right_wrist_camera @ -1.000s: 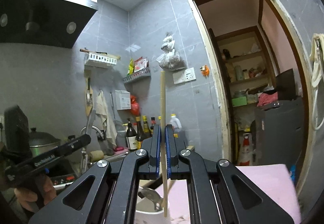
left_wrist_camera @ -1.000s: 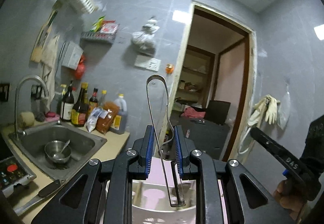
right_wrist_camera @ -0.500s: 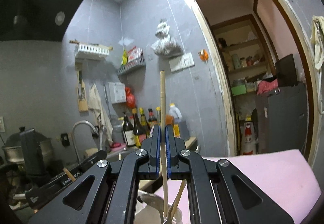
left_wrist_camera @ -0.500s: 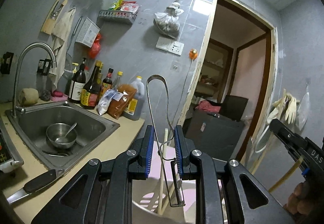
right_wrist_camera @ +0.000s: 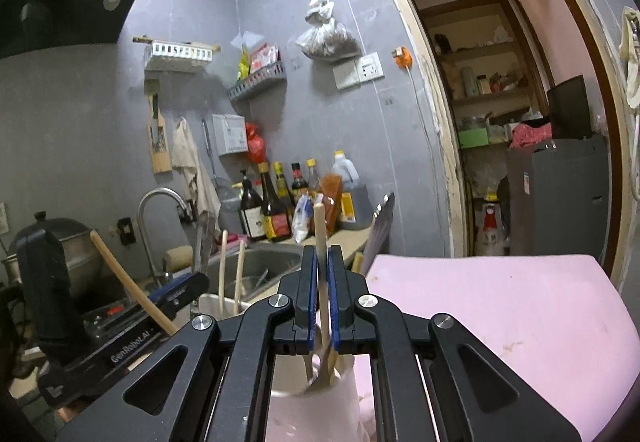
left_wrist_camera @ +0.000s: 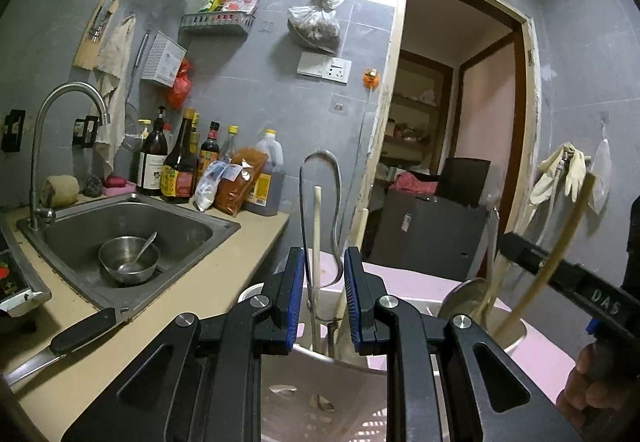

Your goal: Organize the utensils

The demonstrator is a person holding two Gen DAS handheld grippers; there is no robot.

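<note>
In the left wrist view my left gripper (left_wrist_camera: 322, 282) is shut on a pair of metal tongs (left_wrist_camera: 339, 178). Their loop stands upright above the pads and their tips hang inside a white utensil holder (left_wrist_camera: 316, 374) just below. A pale chopstick (left_wrist_camera: 317, 226) and a metal ladle (left_wrist_camera: 460, 302) stand in that holder. In the right wrist view my right gripper (right_wrist_camera: 323, 282) is shut on an upright wooden chopstick (right_wrist_camera: 319, 234). Its lower end reaches into the holder (right_wrist_camera: 316, 414), beside a metal spoon.
A steel sink (left_wrist_camera: 192, 218) with a bowl (left_wrist_camera: 128, 258) lies left of the holder. A black-handled knife (left_wrist_camera: 80, 330) lies on the counter's front edge. Sauce bottles (left_wrist_camera: 180, 166) line the wall. A pink board (right_wrist_camera: 500, 322) sits under the holder, and a doorway opens on the right.
Both grippers have sunk toward the holder. The tongs and the chopstick now reach deeper into it, and the two grippers have come closer together.
</note>
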